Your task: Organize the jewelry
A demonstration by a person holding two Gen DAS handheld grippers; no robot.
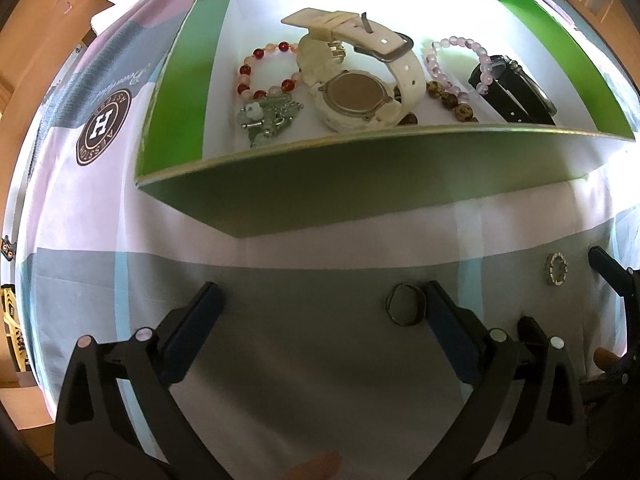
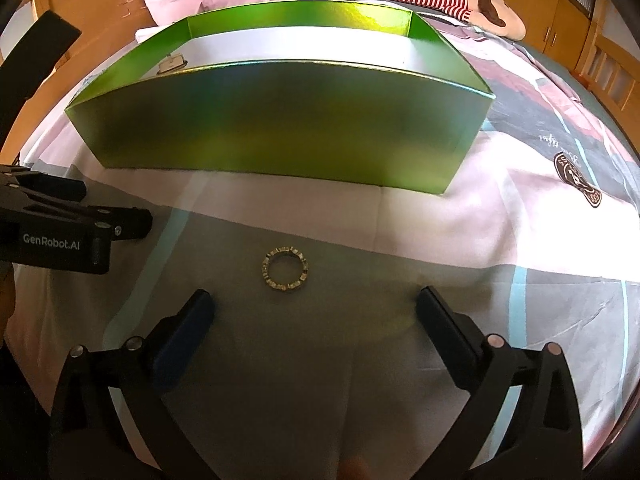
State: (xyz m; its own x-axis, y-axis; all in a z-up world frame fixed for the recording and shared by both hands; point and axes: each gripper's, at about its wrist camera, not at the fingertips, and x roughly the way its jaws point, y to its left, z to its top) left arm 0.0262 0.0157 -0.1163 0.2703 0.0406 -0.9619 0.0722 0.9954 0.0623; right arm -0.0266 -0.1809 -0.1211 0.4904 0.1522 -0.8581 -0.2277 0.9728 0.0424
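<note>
The green box (image 1: 280,184) sits on my bedspread (image 1: 280,320), holding watches and bead bracelets. My left gripper (image 1: 324,304) is spread wide, a dark ring (image 1: 405,304) touching its right finger. My right gripper (image 2: 314,304) gapes too, a studded ring (image 2: 285,274) just ahead between its tips.

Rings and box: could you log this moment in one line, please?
left tongs open | right tongs open | studded ring, plain ring outside green box

"GenRobot.AI" stands in white on the left hand-held gripper (image 2: 56,240). The bedsheet (image 1: 80,208) carries a round brown emblem (image 1: 105,127) with a large "H"; its ring lettering is unreadable.
</note>
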